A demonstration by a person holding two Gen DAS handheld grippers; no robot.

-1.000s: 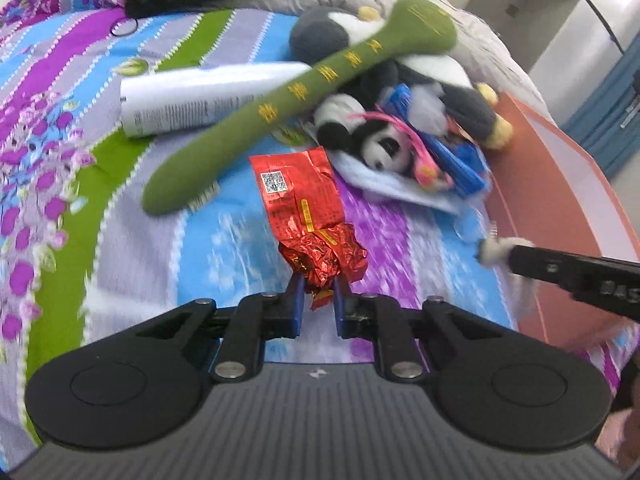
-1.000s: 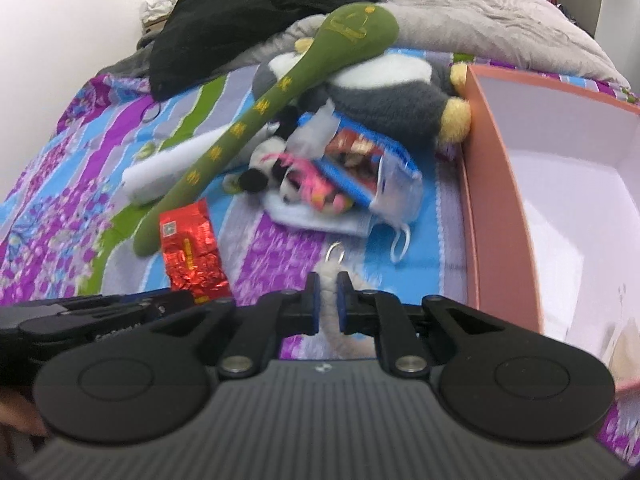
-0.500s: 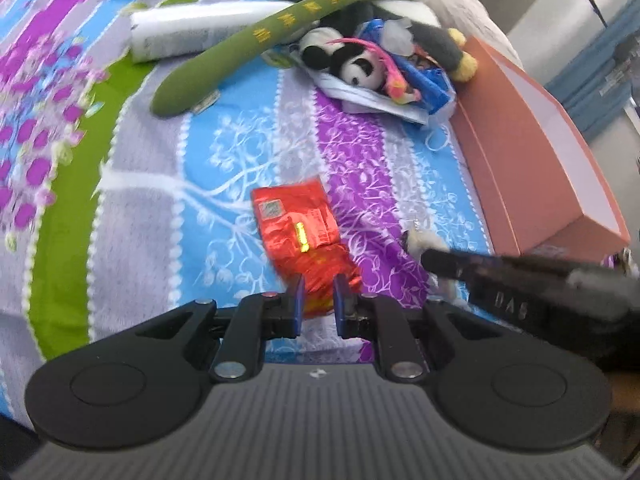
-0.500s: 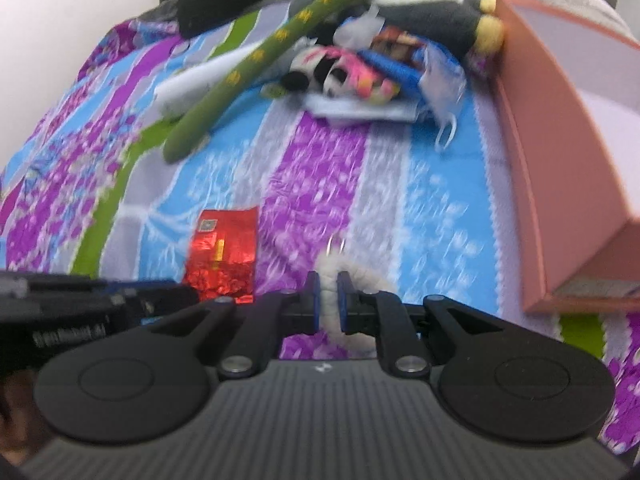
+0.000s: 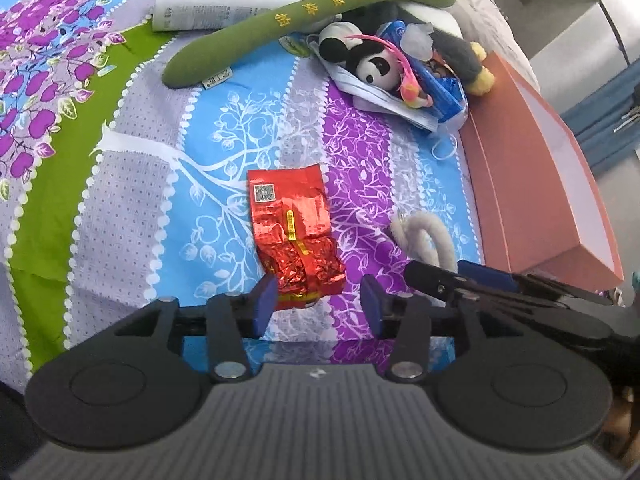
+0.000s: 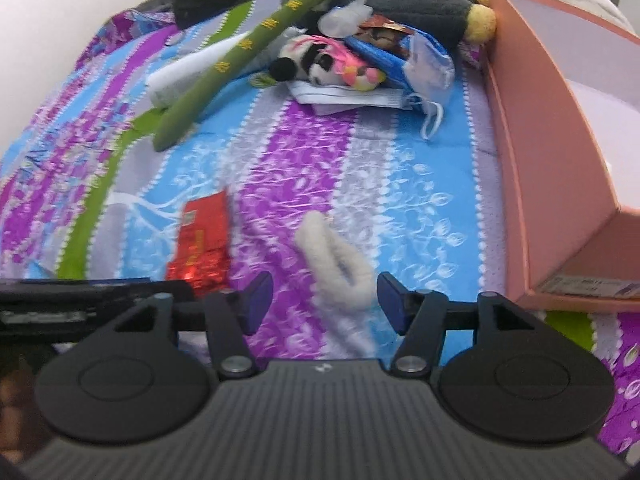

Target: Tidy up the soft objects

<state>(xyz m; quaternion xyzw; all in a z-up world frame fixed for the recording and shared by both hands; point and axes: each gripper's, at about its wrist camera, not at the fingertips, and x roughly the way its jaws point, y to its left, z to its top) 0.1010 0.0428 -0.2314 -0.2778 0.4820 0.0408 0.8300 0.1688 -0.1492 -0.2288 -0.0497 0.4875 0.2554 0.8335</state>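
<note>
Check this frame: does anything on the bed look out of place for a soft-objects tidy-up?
Yes. The red foil packet is crinkly packaging, not a soft item, yet it lies on the bedspread right before the open left gripper. A white tube also sits among the plush toys, under the green plush stick.

I see a crinkled red foil packet (image 5: 294, 236) lying flat on the striped bedspread near me, its QR-code end pointing away, with a fluffy white loop (image 6: 338, 258) lying just to its right. Farther off, a long green plush stick (image 5: 304, 20) slants across a pile holding a small panda toy (image 5: 370, 62) and a large grey-and-white plush (image 6: 416, 2).
</note>
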